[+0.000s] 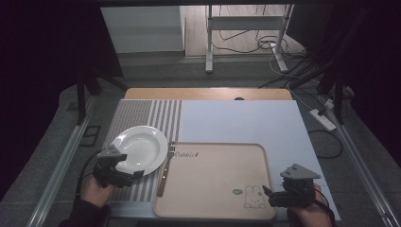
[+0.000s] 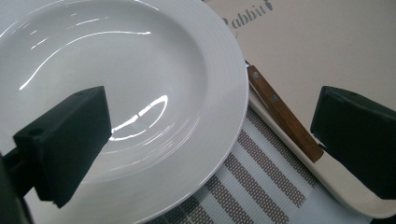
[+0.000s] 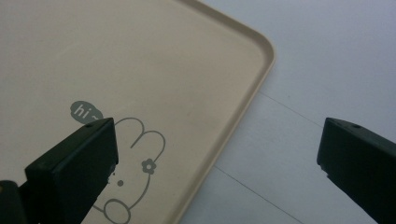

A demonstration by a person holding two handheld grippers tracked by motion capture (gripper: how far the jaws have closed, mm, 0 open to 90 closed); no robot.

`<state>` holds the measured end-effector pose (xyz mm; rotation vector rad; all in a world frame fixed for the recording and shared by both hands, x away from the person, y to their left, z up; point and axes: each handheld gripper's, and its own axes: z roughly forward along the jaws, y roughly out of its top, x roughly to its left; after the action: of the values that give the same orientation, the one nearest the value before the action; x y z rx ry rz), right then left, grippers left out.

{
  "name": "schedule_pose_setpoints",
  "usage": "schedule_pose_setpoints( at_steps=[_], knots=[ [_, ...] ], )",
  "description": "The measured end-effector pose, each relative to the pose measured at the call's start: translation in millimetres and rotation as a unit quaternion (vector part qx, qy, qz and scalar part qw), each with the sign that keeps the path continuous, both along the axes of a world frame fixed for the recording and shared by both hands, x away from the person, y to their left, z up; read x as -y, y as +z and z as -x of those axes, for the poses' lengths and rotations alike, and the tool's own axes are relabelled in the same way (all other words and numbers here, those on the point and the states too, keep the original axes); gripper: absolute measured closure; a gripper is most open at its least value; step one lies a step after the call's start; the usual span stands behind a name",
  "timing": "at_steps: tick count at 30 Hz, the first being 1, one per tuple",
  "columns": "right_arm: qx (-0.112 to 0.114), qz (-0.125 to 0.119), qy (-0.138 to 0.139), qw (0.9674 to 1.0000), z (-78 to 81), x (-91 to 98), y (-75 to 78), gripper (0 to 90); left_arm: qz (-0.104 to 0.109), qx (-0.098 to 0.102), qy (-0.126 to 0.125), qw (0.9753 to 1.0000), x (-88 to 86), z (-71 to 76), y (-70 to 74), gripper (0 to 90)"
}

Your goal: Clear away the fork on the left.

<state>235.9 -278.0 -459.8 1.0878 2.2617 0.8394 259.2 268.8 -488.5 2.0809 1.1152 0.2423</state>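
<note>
A white deep plate (image 1: pixel 139 149) rests on a striped placemat (image 1: pixel 142 113) at the left. My left gripper (image 1: pixel 134 176) is open at the plate's near right rim; in the left gripper view its jaws straddle the rim of the plate (image 2: pixel 140 93), nothing pinched between them. A fork with a wooden handle (image 1: pixel 164 172) lies along the left edge of a beige tray (image 1: pixel 215 182); the handle (image 2: pixel 280 112) rests on the tray's rim. My right gripper (image 1: pixel 267 194) is open over the tray's near right corner (image 3: pixel 140 56), beside a printed rabbit (image 3: pixel 135 172).
A pale sheet (image 1: pixel 246 123) covers the table behind and to the right of the tray; it also shows in the right gripper view (image 3: pixel 327 60). Metal rails run along both table sides. Cables and a power strip (image 1: pixel 324 119) lie on the floor beyond.
</note>
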Motion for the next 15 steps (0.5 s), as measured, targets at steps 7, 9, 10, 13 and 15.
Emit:
schedule_pose_setpoints(
  at_steps=[7, 9, 10, 13, 15],
  knots=[
    [0.0, 0.0, 0.0, 1.0, 0.0, 0.0, -0.1, 0.0, 0.002, -0.001, 0.009, 1.0, -7.4, 8.0, -1.2, 0.0],
    [0.0, 0.001, -0.001, 1.0, 0.0, 0.0, -0.1, 0.0, 0.004, 0.0, 0.014, 0.9999, -9.7, 10.9, -1.7, 0.0],
    [-0.001, 0.001, -0.001, 1.0, 0.0, 0.0, -0.1, 0.0, 0.005, -0.001, 0.015, 0.9999, -10.9, 12.3, -1.8, 0.0],
    [-0.001, 0.001, -0.001, 1.0, 0.0, -0.1, -0.1, 0.0, 0.005, -0.001, 0.019, 0.9998, -14.5, 16.6, -2.5, 0.0],
    [-0.001, 0.001, -0.001, 1.0, 0.0, -0.2, -0.2, 0.0, 0.006, -0.001, 0.022, 0.9997, -16.8, 19.5, -3.0, 0.0]
  ],
)
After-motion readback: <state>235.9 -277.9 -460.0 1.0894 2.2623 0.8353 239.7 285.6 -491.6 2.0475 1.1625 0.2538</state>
